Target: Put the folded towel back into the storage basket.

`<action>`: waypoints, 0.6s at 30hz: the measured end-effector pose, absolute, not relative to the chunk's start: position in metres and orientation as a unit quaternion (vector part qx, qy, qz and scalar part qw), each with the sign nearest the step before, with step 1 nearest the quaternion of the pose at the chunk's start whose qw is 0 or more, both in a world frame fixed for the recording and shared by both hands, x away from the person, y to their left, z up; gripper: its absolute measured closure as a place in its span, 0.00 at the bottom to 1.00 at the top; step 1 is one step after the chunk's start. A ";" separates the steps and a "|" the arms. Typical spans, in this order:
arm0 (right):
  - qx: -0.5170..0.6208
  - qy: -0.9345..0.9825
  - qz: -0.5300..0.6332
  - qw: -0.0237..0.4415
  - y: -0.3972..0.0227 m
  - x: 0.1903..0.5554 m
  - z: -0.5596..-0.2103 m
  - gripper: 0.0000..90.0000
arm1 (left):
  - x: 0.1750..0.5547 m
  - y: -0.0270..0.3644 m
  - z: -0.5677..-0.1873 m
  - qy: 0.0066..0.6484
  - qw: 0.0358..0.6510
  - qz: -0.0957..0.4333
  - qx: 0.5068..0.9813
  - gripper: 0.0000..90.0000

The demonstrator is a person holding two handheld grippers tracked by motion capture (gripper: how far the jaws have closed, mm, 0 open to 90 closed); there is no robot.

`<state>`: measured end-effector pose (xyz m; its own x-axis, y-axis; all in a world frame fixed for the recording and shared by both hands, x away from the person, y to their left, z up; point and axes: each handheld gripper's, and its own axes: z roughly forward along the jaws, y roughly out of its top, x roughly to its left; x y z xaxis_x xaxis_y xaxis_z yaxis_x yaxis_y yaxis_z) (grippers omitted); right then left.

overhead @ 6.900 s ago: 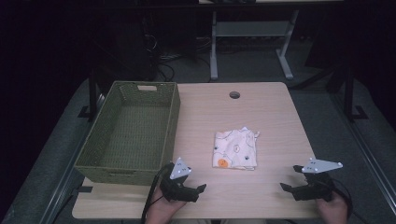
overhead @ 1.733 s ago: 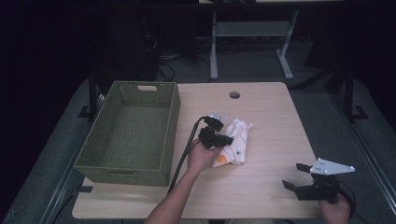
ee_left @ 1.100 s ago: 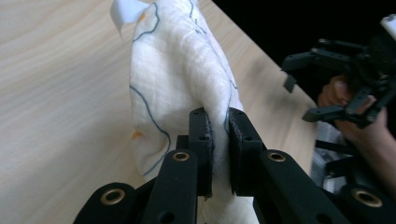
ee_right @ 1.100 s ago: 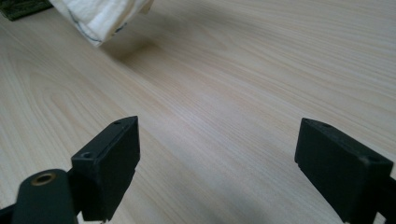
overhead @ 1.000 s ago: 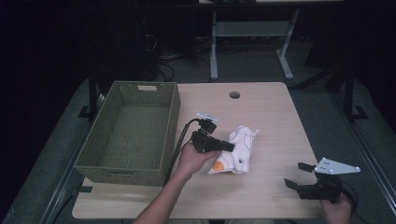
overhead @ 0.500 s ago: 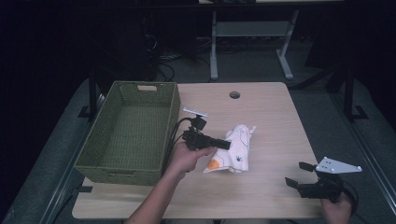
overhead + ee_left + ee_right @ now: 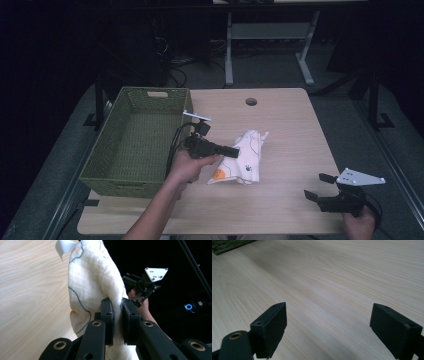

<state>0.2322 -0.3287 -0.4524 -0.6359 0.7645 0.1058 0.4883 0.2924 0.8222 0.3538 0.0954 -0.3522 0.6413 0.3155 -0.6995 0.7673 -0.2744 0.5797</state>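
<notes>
Item 1, my left tool (image 7: 235, 150): jaws clamped on a fold of the white cloth (image 7: 243, 162). The high view shows it held level over the middle of the desk (image 7: 280, 125), just right of the green woven basket (image 7: 135, 145), with my left hand (image 7: 189, 165) wrapped round its body. The left tool's own view shows what the high view cannot: the 2 black pads (image 7: 107, 315) pressed together with the cloth (image 7: 92, 287) bunched between them and hanging past them.

Item 2, cloth: white with thin blue lines and orange patches. One end is lifted in the left tool; the lower edge, by the high view, touches the desk. A small white tag (image 7: 61, 247) at its top shows in the left tool's view.

Item 3, my right tool (image 7: 320, 187): jaws wide apart, nothing between them, low over the near right corner of the desk, well apart from the cloth. Its own view shows bare wood grain between the 2 pads (image 7: 272, 325) and a sliver of basket (image 7: 227, 245) at top left. The left tool's view catches it (image 7: 135, 290) farther off, grey plate on top.

Hard to make out: the cloth's printed figures; the basket's inside near wall; my right hand (image 7: 361, 225), cut off by the lower edge.
</notes>
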 end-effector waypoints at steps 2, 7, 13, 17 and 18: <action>0.396 0.790 0.441 0.157 -0.327 0.232 -0.452 0.15 | 0.353 0.100 -0.348 0.352 0.489 -0.232 0.763 0.91; 0.396 0.792 0.438 0.157 -0.325 0.234 -0.453 0.15 | 0.353 0.107 -0.343 0.353 0.491 -0.235 0.761 0.91; 0.393 0.796 0.433 0.156 -0.324 0.234 -0.453 0.15 | 0.351 0.112 -0.339 0.350 0.485 -0.237 0.766 0.91; 0.393 0.795 0.435 0.157 -0.324 0.234 -0.453 0.15 | 0.351 0.116 -0.335 0.351 0.486 -0.239 0.764 0.91; 0.393 0.794 0.436 0.158 -0.324 0.234 -0.453 0.15 | 0.351 0.120 -0.332 0.352 0.487 -0.236 0.764 0.91</action>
